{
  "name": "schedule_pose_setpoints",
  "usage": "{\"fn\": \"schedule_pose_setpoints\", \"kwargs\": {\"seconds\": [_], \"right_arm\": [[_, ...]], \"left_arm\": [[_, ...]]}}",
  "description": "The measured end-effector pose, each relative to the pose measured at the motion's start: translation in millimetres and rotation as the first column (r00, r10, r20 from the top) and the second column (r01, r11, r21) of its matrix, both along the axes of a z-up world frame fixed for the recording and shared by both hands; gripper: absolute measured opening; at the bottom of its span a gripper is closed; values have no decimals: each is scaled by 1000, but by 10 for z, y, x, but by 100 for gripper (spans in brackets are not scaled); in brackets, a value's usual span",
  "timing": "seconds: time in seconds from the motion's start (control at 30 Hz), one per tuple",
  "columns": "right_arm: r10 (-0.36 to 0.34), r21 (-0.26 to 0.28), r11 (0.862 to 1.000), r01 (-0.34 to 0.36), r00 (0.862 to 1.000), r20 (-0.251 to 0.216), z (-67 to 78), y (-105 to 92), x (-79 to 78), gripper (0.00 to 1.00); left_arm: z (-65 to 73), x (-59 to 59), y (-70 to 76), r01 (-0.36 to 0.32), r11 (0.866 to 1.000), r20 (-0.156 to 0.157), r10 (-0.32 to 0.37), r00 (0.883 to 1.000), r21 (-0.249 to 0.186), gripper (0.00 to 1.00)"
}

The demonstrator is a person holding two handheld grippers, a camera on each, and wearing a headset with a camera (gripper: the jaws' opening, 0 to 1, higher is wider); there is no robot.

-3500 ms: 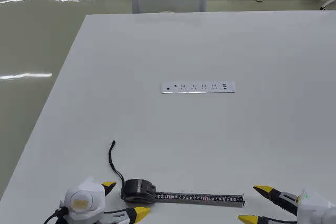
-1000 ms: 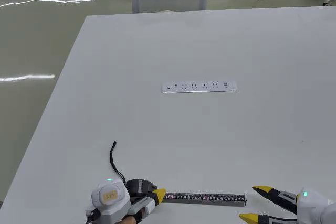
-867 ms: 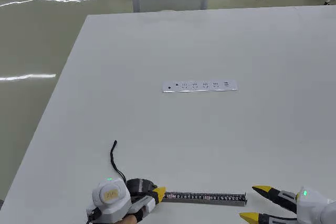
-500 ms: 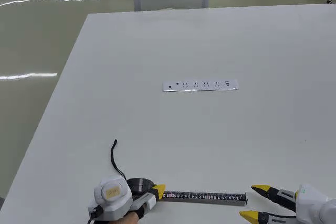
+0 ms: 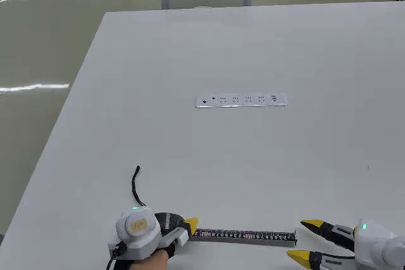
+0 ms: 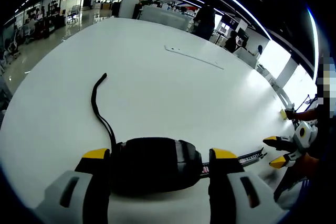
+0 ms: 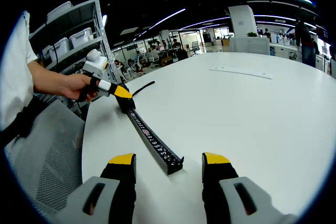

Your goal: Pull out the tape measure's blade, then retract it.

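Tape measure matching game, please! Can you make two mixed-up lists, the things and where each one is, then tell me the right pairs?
Things:
1. case
2. blade
3. black strap
4. power strip

Places:
A. lying flat near the middle of the table
B. held between the jaws of the left gripper
C. curling away from the case across the tabletop
D. stretched out flat toward the open right gripper

Pairs: 1-B, 2-D, 3-C, 4-A

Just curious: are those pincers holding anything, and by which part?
The left gripper grips the tape measure by its case; the right gripper, open, holds nothing.
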State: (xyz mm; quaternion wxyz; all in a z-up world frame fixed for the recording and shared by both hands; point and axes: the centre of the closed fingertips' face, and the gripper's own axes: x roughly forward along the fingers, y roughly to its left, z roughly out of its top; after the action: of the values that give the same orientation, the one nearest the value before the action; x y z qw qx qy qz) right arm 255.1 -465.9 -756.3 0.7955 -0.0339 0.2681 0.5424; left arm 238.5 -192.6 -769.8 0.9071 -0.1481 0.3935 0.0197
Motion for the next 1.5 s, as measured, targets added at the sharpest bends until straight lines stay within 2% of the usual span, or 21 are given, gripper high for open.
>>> {"fn": "schedule_pose_setpoints", "kwargs": {"seconds": [0.4,0.7,0.9,1.17,1.5], "right_arm": [[5,7,1000,-5,1000,-5,-31,20,24,50],[18,-1,1000,-18,1000,-5,-57,29,9,48],[21,-4,1000,-21,1000,-3,-66,26,16,47],[45,-12,999,-45,999,-9,-110,38,1,43],[75,-20,997,-75,997,-1,-145,42,18,27]], "left_arm": [[-62,-19,34,4,999,-29,-3,1000,43,70],[-80,-21,25,17,998,-42,-15,999,66,71],[-81,-23,31,18,998,-43,-15,999,67,70],[-75,-26,29,20,998,-44,-17,999,64,70],[-85,-21,33,21,998,-40,-19,999,63,70]]}}
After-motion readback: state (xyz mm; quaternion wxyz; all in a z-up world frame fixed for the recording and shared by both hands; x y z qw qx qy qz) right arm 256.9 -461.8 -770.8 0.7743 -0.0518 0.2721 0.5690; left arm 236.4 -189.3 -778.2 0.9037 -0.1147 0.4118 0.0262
